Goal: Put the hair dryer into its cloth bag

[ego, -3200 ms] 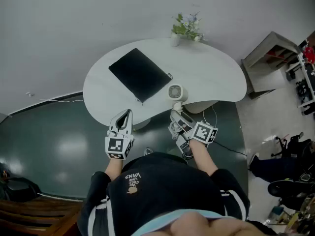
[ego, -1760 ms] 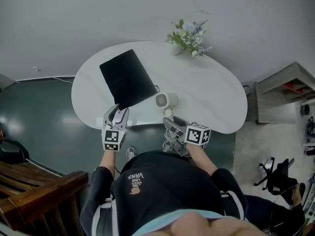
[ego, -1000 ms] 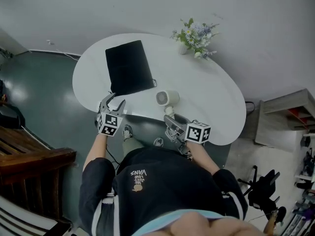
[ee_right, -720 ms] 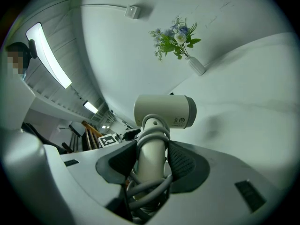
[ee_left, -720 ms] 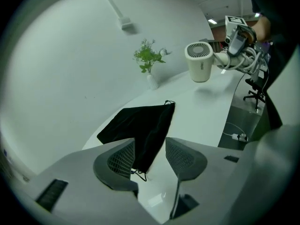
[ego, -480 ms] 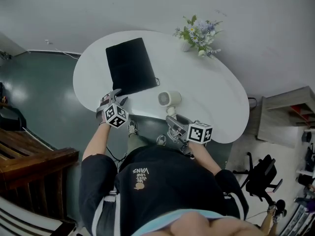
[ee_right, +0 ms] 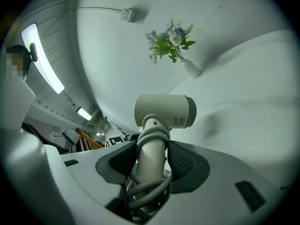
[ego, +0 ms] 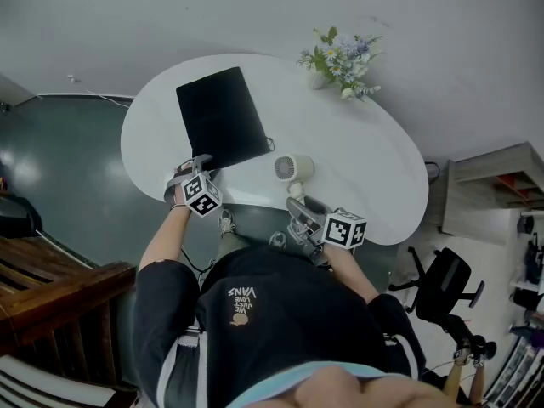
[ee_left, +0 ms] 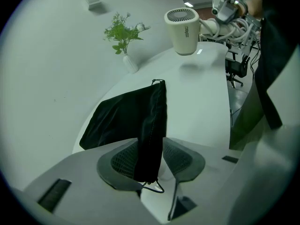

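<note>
Left gripper view first: what is the left claw [ee_left: 152,161] doing?

Its jaws are closing, with the near edge of the black bag [ee_left: 126,121] and a loop of its string standing between them. There is a gap at one pad, so I would not call it a grip yet. The rest of the bag lies flat on the table [ee_left: 206,102], stretching away ahead of the claw.

And the hair dryer [ee_right: 164,110]?

Clamped in the right claw [ee_right: 152,161] by its handle, with the cord wound round it. Its head sits just above those jaws, off the table. From the left claw it hangs ahead and to the right, well apart from the bag.

So which step is this?

Taking hold of the bag's mouth, I judge. Nothing is inside yet.

What does the next move call for?

Probably a firm pinch on one layer of cloth only, then a lift so the mouth gapes. Catching both layers would hold it closed. After that, the right claw must carry the dryer across, head first, to the opening.
</note>
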A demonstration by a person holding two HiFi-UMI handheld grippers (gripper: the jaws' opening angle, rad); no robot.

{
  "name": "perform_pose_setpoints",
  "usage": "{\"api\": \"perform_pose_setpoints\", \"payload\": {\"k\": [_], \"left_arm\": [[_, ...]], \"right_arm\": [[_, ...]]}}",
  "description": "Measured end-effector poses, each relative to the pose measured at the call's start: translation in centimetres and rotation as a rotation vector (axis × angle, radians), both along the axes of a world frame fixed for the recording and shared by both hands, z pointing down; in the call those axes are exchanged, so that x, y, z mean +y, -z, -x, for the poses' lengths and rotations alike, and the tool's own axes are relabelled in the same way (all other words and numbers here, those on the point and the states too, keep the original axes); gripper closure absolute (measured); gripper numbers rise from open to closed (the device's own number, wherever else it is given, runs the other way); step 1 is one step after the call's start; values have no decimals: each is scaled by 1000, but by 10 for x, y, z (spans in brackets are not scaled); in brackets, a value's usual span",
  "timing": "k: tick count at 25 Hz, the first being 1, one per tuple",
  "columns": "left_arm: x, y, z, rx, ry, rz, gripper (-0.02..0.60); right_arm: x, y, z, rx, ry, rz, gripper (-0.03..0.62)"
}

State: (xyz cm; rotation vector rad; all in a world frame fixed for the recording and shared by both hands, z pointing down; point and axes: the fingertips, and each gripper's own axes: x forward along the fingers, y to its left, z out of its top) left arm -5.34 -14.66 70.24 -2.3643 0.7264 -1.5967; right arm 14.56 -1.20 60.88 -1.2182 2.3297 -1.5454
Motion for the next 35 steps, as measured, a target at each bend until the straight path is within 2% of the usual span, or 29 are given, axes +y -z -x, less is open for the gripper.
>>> {"api": "perform_pose_setpoints", "payload": {"k": [5,10,18,21,27,35], "left_arm": [[-6,-3,2,-26,-22,22,483],[-11,-2,6,-32,-23,35,540],[-16,18,4,84,50,112,546],[-19,26,2,138,74,120,546],[-21,48,-6,292,110,152,548],[-26,72,-13,390,121,150,549]], "right_arm": [[-7,1,2,-2,-21,0,387],[-11,1,9,-5,-25,1,387],[-17,-6,26,32,16,18,387],[-21,-10,33,45,34,23,387],[-29,-17,51,79,71,27,387],[-38,-27,76,133,138,36,387]]}}
